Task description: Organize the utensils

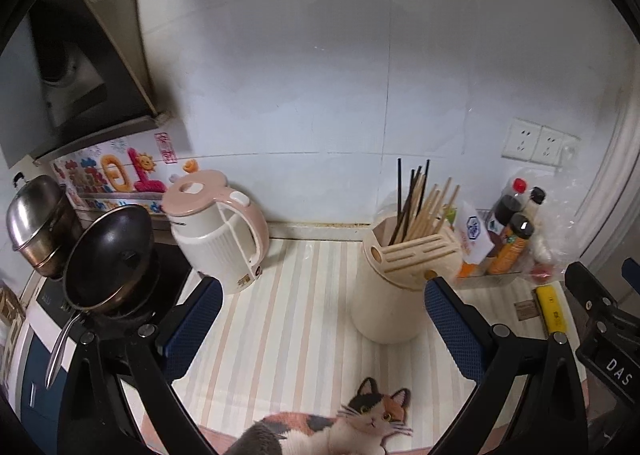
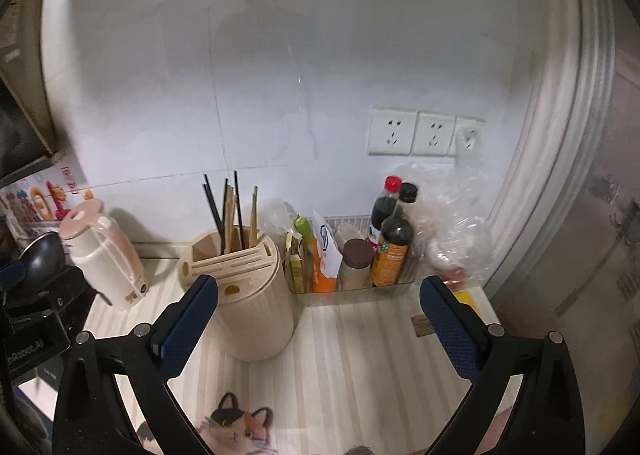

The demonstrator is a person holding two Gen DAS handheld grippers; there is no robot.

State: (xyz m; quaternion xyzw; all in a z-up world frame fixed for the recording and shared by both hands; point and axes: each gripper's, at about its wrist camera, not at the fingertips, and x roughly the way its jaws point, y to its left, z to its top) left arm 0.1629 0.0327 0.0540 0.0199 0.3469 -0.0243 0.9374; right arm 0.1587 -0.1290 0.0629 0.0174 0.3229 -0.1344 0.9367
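**Counter inventory: utensil holder, both grippers wide and empty**

Left gripper (image 1: 322, 319): jaws spread to full width, blue pads apart, nothing between them but striped counter mat (image 1: 288, 295). Right gripper (image 2: 318, 319): jaws likewise at full spread, nothing gripped; only bare mat between the pads.

Utensil holder (image 1: 390, 287): cream, ribbed, cylindrical, upright on the mat. In the left wrist view at 2 o'clock from centre, just beyond the right-hand pad. In the right wrist view at 9 o'clock from centre, partly behind the left-hand pad. Slotted top, round hole at its edge.

Chopsticks (image 1: 424, 203): bundled upright in the holder's rear compartment, pale wooden ones mixed with several black ones, tips fanned toward 12 o'clock.

Kettle (image 1: 218, 231): cream body, pink lid, at 9 o'clock of the holder, well apart.

Frying pan (image 1: 108, 255) and steel pot (image 1: 38, 223): on the stove, at 9 o'clock of the kettle.

Clear tray (image 2: 352, 291): at 3 o'clock of the holder, just beside it, packed with condiment bottles (image 2: 394, 251), a jar and packets. Crumpled plastic bag (image 2: 456, 215) at the tray's 3 o'clock.

Wall sockets (image 2: 412, 133): on white tile, at 12 o'clock above the tray.

Cat picture (image 1: 360, 419): on the mat's near edge, at 6 o'clock.
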